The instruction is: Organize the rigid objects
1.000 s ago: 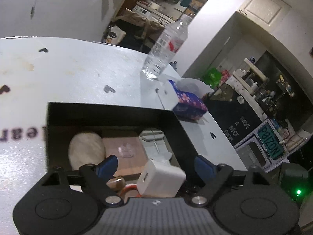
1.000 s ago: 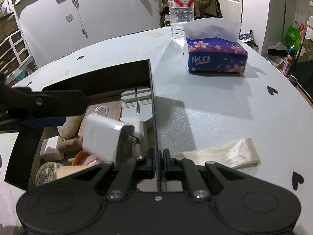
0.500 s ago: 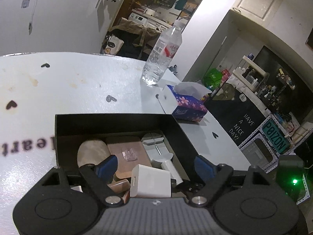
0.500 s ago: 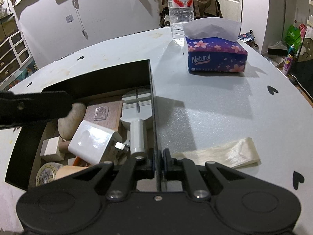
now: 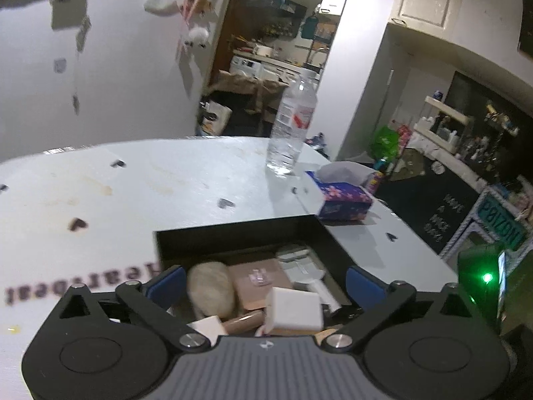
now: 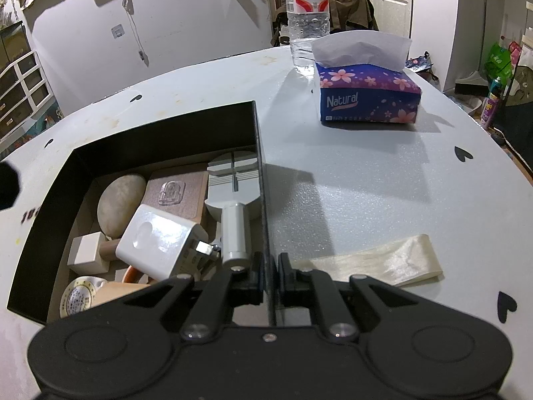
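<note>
A black open box (image 6: 156,125) sits on the white table and also shows in the left wrist view (image 5: 240,233). Inside lie a white charger plug (image 6: 160,243) (image 5: 293,310), a pale stone (image 6: 120,203), a brown card with a clear hook (image 6: 178,190), a grey tool (image 6: 233,196), a white cube (image 6: 87,253) and a patterned disc (image 6: 78,296). My right gripper (image 6: 267,270) is shut on the box's right wall. My left gripper (image 5: 265,285) is open and empty, raised above the box's near end.
A water bottle (image 6: 306,16) and a purple tissue box (image 6: 366,96) stand at the far side of the table. A cream strip (image 6: 376,263) lies flat right of the box. Black hearts dot the tabletop (image 6: 366,180). The table's edge drops off at the right.
The white charger plug left the left gripper's reach and now rests in the box. My left gripper has risen and pulled back. The right gripper has not moved.
</note>
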Demonstrator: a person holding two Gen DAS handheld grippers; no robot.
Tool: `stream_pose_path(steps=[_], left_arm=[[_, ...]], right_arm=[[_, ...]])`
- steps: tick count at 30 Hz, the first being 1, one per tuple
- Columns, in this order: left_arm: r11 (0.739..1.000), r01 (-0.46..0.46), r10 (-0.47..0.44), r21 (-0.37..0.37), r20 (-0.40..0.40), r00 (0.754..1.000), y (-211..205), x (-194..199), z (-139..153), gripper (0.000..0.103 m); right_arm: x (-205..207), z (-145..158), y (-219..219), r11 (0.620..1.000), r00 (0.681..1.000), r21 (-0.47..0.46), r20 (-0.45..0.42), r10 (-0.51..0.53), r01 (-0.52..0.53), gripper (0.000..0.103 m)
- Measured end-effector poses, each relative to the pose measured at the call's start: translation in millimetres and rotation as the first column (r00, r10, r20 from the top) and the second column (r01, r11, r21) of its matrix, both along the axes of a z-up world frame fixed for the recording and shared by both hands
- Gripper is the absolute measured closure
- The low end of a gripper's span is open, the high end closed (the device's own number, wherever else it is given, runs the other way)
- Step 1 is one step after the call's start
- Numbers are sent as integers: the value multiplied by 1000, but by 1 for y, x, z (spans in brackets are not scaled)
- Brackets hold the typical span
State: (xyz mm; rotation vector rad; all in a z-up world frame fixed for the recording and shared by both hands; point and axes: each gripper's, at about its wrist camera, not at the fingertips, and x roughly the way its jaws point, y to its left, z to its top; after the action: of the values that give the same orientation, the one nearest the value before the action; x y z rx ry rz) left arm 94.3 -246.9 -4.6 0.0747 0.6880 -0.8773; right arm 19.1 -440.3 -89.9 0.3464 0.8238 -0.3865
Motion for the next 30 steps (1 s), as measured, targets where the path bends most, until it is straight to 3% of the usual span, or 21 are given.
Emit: stream_pose_path(steps=[11, 17, 23, 30], left_arm=[[992, -120, 119, 47, 40, 992, 33, -10, -4, 0], [983, -178, 175, 45, 69, 982, 46, -19, -2, 0], [976, -215, 212, 26, 101, 972, 57, -31, 3, 0], [971, -238, 237, -8, 130, 963, 68, -49, 7, 0]], right_arm=[[1, 1, 3, 1000, 1000, -19, -2, 12, -12, 92], [-5, 14, 6, 998, 1000, -67, 23, 6, -4, 85], [-30, 51, 19, 993, 988, -118, 149, 34, -17, 71], [-66, 79, 41, 984, 964, -177, 259, 56, -10, 43]])
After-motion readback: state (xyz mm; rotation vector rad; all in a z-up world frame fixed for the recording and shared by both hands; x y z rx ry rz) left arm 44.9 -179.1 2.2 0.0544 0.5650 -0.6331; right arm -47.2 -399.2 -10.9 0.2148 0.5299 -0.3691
